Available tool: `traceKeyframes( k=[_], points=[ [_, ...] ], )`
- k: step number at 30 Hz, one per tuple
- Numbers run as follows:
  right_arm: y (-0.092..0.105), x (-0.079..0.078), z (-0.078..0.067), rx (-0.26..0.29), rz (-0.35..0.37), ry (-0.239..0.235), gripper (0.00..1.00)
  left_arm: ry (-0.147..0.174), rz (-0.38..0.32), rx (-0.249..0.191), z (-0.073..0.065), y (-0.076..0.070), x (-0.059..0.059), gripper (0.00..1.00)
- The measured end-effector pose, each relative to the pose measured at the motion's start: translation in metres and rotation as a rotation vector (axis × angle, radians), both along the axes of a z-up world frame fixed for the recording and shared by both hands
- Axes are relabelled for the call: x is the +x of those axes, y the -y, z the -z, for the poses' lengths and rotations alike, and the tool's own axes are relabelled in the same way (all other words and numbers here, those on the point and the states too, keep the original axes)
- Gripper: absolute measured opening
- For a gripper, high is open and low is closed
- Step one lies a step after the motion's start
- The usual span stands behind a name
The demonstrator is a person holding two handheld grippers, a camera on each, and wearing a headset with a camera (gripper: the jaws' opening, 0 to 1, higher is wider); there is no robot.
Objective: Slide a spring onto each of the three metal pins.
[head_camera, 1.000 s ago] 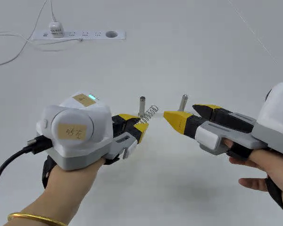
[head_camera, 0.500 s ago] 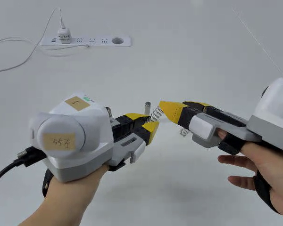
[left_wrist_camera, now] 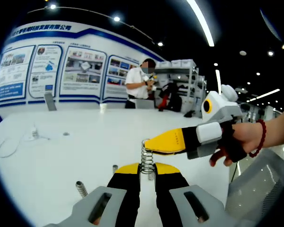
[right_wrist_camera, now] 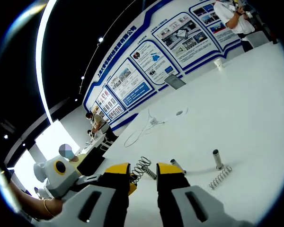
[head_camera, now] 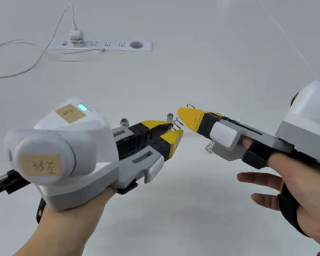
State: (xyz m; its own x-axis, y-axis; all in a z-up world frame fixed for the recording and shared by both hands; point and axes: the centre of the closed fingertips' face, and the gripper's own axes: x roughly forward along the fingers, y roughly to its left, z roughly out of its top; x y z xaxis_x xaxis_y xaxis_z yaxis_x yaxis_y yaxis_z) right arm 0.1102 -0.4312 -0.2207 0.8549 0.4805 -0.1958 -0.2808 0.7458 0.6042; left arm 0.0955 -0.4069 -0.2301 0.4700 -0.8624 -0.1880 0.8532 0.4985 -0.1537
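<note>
The left tongs (left_wrist_camera: 146, 169) pinch a spring (left_wrist_camera: 146, 153) by its lower coils at the centre of the left gripper view. Its free end stands up at the tip of the right tongs (right_wrist_camera: 143, 171), which are slightly spread with that end in their gap, above the desk (head_camera: 213, 64). A bare pin (right_wrist_camera: 217, 158) stands at lower right of the right gripper view, a second spring (right_wrist_camera: 221, 176) lying just beside it. The spring looks light, thin and bendy, apt to buckle or flick away, so it is probably best held gently across a few end coils, leaving the bore clear.
</note>
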Motion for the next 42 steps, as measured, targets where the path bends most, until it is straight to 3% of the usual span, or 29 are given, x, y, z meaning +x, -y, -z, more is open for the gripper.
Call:
traceKeyframes(
  k=[4,9,13,17,21,26,33,37,42],
  points=[
    [-0.003,-0.001,-0.001,0.029,-0.001,-0.007,0.2,0.007,0.01,-0.031,-0.005,-0.001,-0.003,0.1],
    [-0.005,-0.002,-0.004,0.066,-0.001,-0.015,0.16,0.013,0.017,-0.04,-0.006,0.0,-0.006,0.1],
    [-0.007,-0.002,-0.006,0.093,-0.005,-0.022,0.15,0.016,0.015,-0.043,-0.008,-0.001,-0.006,0.1],
    [-0.01,-0.002,-0.008,0.096,-0.013,0.0,0.14,0.018,0.006,-0.034,-0.008,-0.003,-0.005,0.11],
    [-0.016,-0.004,-0.01,0.115,-0.039,0.003,0.12,0.002,0.0,-0.027,-0.005,-0.004,-0.006,0.11],
    [-0.02,-0.005,-0.009,0.069,-0.056,0.024,0.12,-0.004,-0.006,-0.017,-0.003,-0.006,-0.006,0.11],
    [-0.022,-0.005,-0.009,0.066,-0.068,0.027,0.11,-0.002,-0.01,-0.001,-0.002,-0.009,-0.006,0.11],
    [-0.021,-0.004,-0.012,0.049,-0.064,0.05,0.11,0.017,-0.009,0.037,0.001,-0.01,-0.005,0.12],
    [-0.02,-0.002,-0.012,-0.005,-0.076,0.074,0.11,0.018,-0.015,0.073,0.007,-0.014,-0.004,0.15]
  ],
)
